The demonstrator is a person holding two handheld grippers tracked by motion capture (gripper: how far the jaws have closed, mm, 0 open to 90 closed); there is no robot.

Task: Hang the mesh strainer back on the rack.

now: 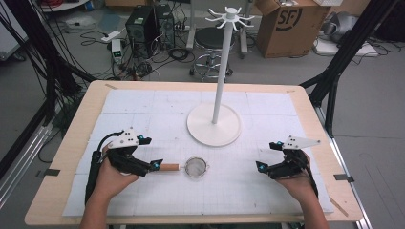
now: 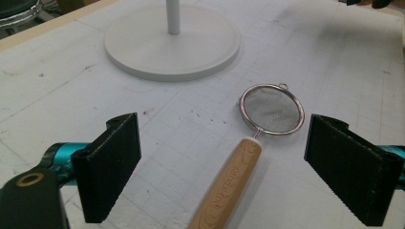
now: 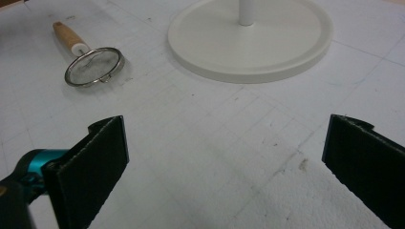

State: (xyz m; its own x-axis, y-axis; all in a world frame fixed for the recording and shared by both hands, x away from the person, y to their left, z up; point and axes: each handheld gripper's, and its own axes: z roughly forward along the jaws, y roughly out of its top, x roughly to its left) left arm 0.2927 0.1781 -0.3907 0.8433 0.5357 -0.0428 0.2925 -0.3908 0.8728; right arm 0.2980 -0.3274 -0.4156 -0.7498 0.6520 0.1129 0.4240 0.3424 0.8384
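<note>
A small metal mesh strainer (image 1: 196,167) with a wooden handle (image 1: 169,167) lies flat on the white mat, in front of a white stand. My left gripper (image 1: 156,164) is at the handle's end. In the left gripper view the handle (image 2: 229,186) lies between the wide-apart jaws of my left gripper (image 2: 222,162), and neither pad touches it. The strainer's mesh bowl (image 2: 272,109) lies just past the jaws. My right gripper (image 1: 261,167) rests at the right of the mat, open, with nothing between its jaws (image 3: 224,162). The strainer (image 3: 94,67) lies far off to its left.
A white hook stand rises from a round base (image 1: 213,125) at the mat's middle, with a tall pole (image 1: 221,71) and hooks on top. The gridded white mat (image 1: 157,109) covers the wooden table. Beyond the table stand a stool (image 1: 215,38), a cardboard box (image 1: 286,24) and a computer tower (image 1: 143,24).
</note>
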